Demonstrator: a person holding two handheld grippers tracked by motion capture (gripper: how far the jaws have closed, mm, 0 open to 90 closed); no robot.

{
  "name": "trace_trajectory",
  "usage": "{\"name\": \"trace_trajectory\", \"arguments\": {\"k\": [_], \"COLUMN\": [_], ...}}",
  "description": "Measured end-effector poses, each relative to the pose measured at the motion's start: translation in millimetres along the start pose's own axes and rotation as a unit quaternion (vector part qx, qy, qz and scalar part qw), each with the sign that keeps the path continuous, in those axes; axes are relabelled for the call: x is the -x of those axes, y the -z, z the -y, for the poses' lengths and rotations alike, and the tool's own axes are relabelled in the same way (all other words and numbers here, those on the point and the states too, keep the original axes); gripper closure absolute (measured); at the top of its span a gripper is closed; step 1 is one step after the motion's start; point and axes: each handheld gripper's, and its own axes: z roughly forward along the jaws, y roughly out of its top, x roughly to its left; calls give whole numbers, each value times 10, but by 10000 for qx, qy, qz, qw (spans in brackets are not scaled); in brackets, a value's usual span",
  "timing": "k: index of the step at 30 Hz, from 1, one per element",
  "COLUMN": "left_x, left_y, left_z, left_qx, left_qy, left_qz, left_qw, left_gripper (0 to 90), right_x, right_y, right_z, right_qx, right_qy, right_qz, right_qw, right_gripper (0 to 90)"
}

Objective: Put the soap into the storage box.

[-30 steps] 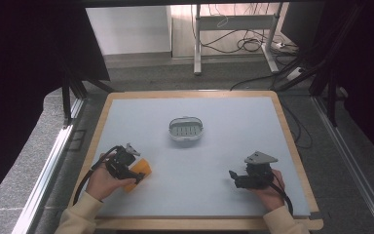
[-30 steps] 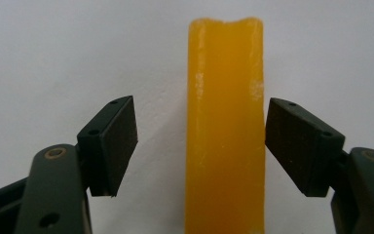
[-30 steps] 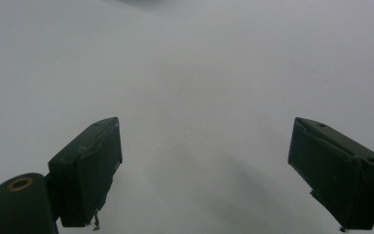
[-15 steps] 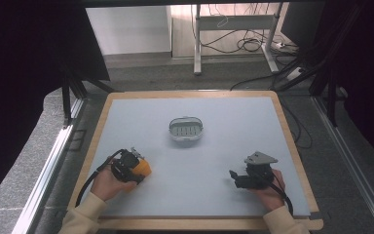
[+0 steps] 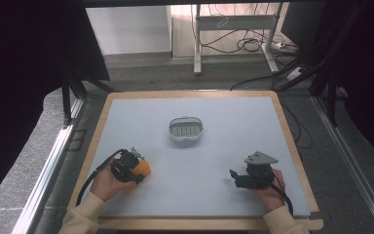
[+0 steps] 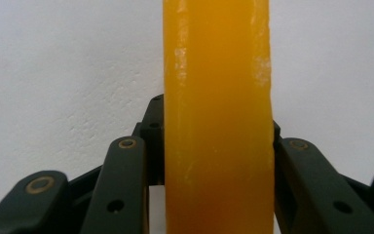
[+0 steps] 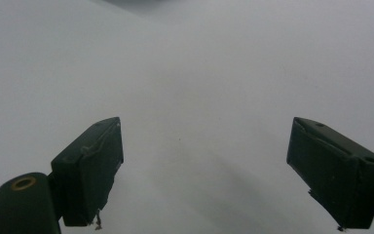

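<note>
Two grippers sit low near the front edge of the table [image 5: 272, 117], one in each hand. Left gripper [image 5: 135, 168], at the front-left, has its jaws clamped on an orange block [image 5: 143, 168]; in the left gripper view the block [image 6: 218, 117] stands upright btwn the black jaws, pressed on both sides, w/ pale grey table surface behind. Left hand [image 5: 106, 183] wraps the gripper body, cable looping off toward the sleeve. Right gripper [image 5: 234, 176], at the front-right, holds nothing; in the right gripper view its jaws are spread wide over bare tabletop. Grey three-cornered plate sits on top of it, right hand [image 5: 269, 187] behind. Farther back, approx. mid-table, a small oval grey basket [image 5: 186, 129] w/ slotted bottom, well apart from both grippers.
</note>
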Motion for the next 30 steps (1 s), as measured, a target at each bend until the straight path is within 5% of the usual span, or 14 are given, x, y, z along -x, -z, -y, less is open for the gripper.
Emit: {"name": "trace_trajectory", "arguments": {"k": [4,30], "left_x": [-31,-103], "left_y": [87,275], "left_z": [15,62], "left_qx": [91,436], "left_qy": [-59,-202], "left_qz": [155,232], "left_qw": [9998,9986], "left_gripper": [616,618], "right_x": [-1,4], "right_y": [-4,-12], "right_z": [1,9], "right_qx": [-6,-32], "right_qy": [8,16], "right_qz": [4,40], "right_qw": [10000,10000], "right_gripper": [137,140]}}
